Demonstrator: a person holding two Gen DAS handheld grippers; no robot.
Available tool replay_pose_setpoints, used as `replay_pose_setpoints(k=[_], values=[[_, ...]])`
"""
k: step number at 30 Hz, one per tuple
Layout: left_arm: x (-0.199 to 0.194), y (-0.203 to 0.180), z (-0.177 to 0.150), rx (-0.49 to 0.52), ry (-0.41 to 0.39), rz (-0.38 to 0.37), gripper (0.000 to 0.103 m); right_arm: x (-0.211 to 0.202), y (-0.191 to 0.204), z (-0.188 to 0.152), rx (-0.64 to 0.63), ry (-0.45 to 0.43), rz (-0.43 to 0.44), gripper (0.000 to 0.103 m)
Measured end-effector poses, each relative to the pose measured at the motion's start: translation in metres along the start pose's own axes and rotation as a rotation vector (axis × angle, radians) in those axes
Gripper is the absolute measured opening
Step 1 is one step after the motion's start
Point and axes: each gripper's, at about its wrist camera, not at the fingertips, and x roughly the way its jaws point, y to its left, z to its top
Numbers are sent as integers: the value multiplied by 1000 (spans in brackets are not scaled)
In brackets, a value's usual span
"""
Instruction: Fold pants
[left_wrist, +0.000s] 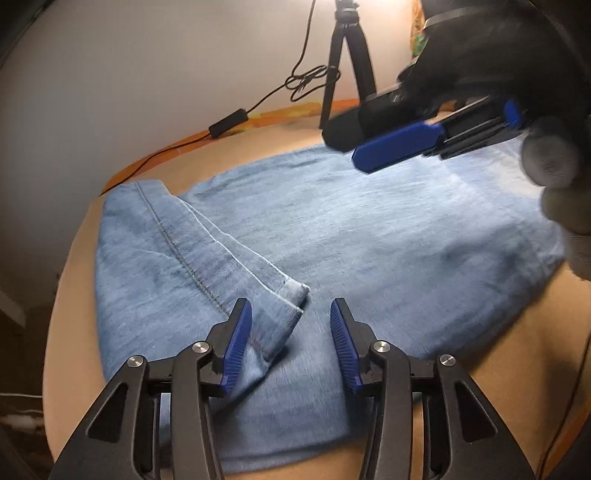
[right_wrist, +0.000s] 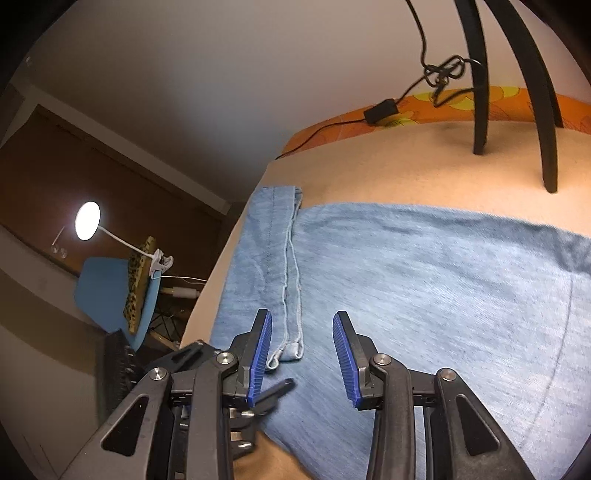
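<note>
Left wrist view: the left gripper (left_wrist: 291, 345) is hovering with fingers spread and empty over the light-blue pants (left_wrist: 369, 236), which are lying folded on the beige table (left_wrist: 517, 332), a hem just beside its left finger. Right wrist view: the right gripper (right_wrist: 303, 356) is hovering over the pants (right_wrist: 424, 288), fingers apart and holding nothing, with a tripod (right_wrist: 480, 92) standing beyond the pants

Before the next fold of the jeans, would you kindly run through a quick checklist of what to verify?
1. Left gripper open: ok.
2. Right gripper open: ok.
3. Neither gripper holding denim: ok, both pairs of jaws are empty.
4. Jeans lying flat on the table: mostly ok; the hem end lifts a little.
5. Tripod and cable off the fabric: ok.
6. Layers underneath aligned: cannot tell.
</note>
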Motion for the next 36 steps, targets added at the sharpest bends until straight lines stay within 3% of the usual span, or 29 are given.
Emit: replay_pose_setpoints(k=[3,4,5,6,9,12,17,24,28,32,33,35,36], values=[[6,5,4,-24,-13,-13,43,0,3,4,-10,4,-4,39],[6,9,4,-40,-19,-19,34,-1,4,6,-13,6,-6,39],[5,15,3,-60,-31,-10,16,-1,4,7,-13,6,-7,40],[5,22,3,-85,-42,-27,12,-2,4,8,-13,7,-6,41],[-7,48,1,-248,-96,-108,10,-3,4,13,-7,7,-2,41],[-29,56,-1,-299,-159,-128,10,5,8,21,-21,20,3,43],[-62,66,-10,-356,-246,-166,10,36,23,44,-19,62,73,69],[-86,67,-28,-385,-281,-196,10,107,29,59,84,165,156,69],[-95,73,-30,-415,-301,-222,10,139,32,60,109,196,118,69],[-105,72,-30,-396,-313,-221,10,150,27,60,159,178,100,52],[-106,70,-30,-396,-317,-226,10,149,25,61,176,167,110,45],[-105,66,-33,-392,-316,-234,9,145,25,63,187,146,131,19],[-98,67,-31,-388,-314,-240,10,140,25,64,181,132,123,14]])
